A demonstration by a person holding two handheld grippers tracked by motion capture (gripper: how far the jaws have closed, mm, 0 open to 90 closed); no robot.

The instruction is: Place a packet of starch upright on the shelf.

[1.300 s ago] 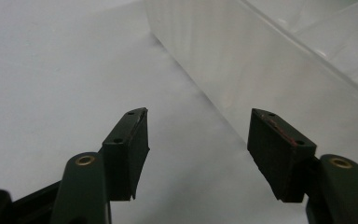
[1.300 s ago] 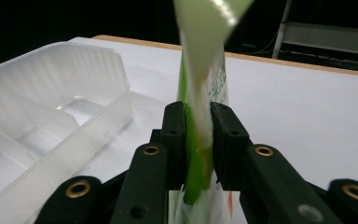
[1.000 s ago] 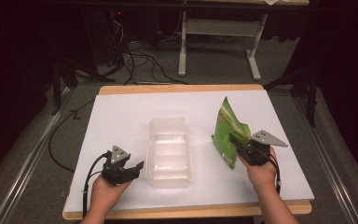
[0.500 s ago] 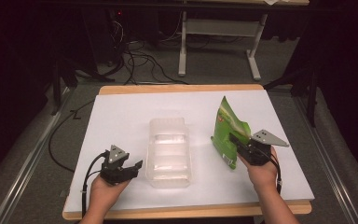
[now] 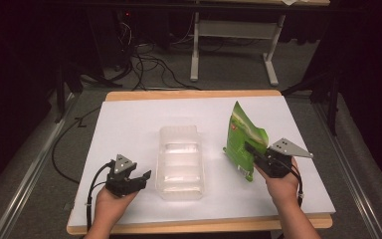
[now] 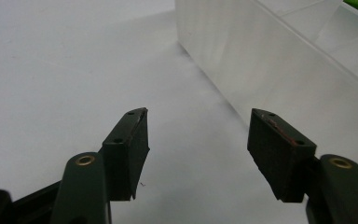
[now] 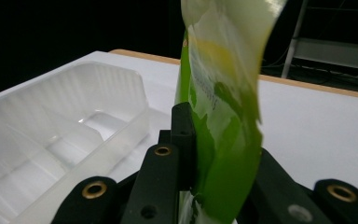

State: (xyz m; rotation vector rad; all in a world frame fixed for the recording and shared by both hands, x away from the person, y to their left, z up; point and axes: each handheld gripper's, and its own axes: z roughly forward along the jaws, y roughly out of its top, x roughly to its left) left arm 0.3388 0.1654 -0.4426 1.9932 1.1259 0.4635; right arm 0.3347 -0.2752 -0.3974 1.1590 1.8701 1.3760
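Left gripper (image 5: 140, 178) rests spread and empty near the table's front-left corner, just beside the clear tray (image 5: 180, 160) at mid-table; keep it ready to steady the tray. Right gripper (image 5: 256, 153) pinches the green pouch (image 5: 243, 141) upright toward the right edge; carry it over the tray wall, lower gently, then release

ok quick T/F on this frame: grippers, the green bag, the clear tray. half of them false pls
1. The right gripper is shut on the green bag. True.
2. The green bag lies flat inside the clear tray. False: it is held upright, beside the tray.
3. The left gripper has open jaws with nothing between them. True.
4. The clear tray holds several items. False: its compartments look empty.
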